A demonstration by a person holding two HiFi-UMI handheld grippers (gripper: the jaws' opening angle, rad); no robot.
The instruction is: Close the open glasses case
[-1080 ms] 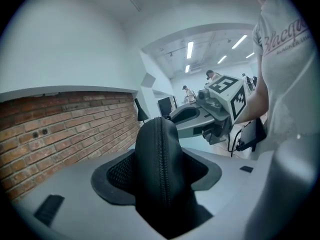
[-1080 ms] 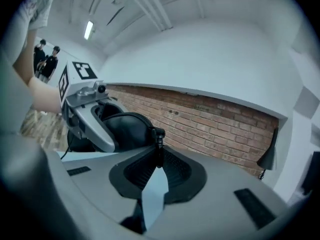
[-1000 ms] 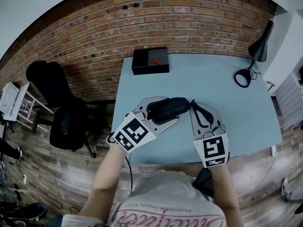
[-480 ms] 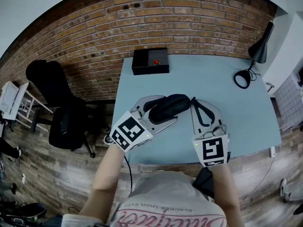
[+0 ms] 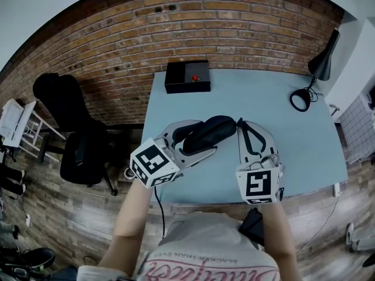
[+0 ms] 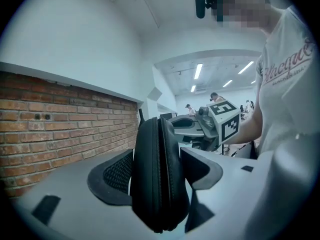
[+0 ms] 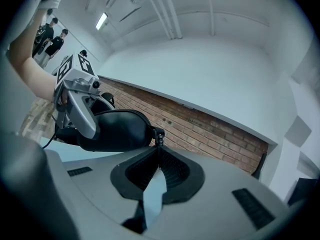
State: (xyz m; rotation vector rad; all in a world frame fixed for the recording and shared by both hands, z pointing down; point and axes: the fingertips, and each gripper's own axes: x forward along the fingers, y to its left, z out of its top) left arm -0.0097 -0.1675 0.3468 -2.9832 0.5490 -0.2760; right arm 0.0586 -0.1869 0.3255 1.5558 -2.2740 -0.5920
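Left gripper [image 5: 201,138]: jaws wide, have just been opening, clamped across black glasses case [image 5: 210,131], which is held on edge over blue table [image 5: 263,95]. Right gripper [image 5: 239,125] at case's right end: jaws have just been closing, nearly together, pinching zipper pull [image 7: 159,133]. Case halves together along visible zipper; inside hidden.
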